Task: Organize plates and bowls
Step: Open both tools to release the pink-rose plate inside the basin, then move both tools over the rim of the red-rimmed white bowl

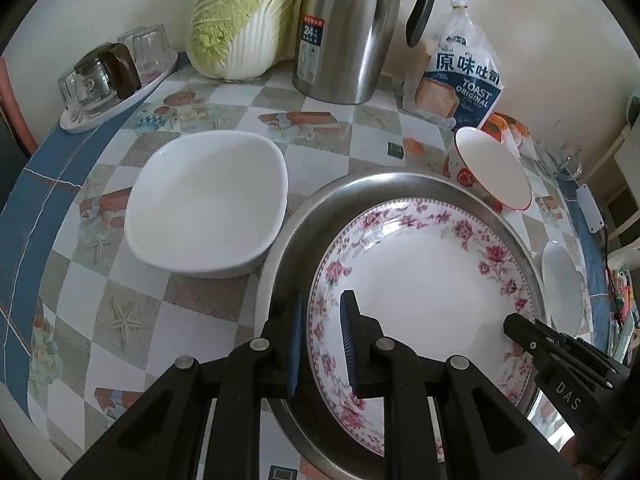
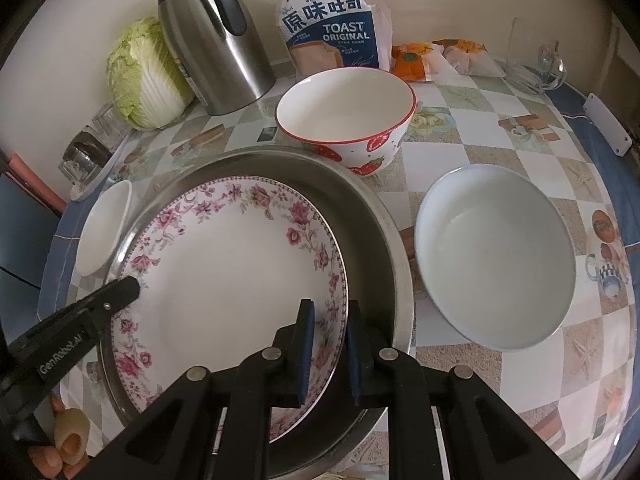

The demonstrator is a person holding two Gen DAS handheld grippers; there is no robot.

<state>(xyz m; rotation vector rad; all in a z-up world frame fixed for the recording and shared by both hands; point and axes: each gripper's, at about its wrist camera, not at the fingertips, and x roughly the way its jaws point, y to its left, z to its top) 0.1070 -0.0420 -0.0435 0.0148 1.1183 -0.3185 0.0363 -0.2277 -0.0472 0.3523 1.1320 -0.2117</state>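
A floral plate lies inside a round steel tray. My left gripper straddles the plate's left rim, one pad on each side, closed on it. My right gripper straddles the plate's right rim the same way inside the tray. The right gripper also shows in the left wrist view, and the left gripper in the right wrist view. A white squarish bowl sits left of the tray. A strawberry bowl sits behind it. A pale round bowl sits to the right.
At the back stand a napa cabbage, a steel thermos jug and a toast bag. A tray of upturned glasses is at the far left. A glass pitcher and snack packets are at the far right.
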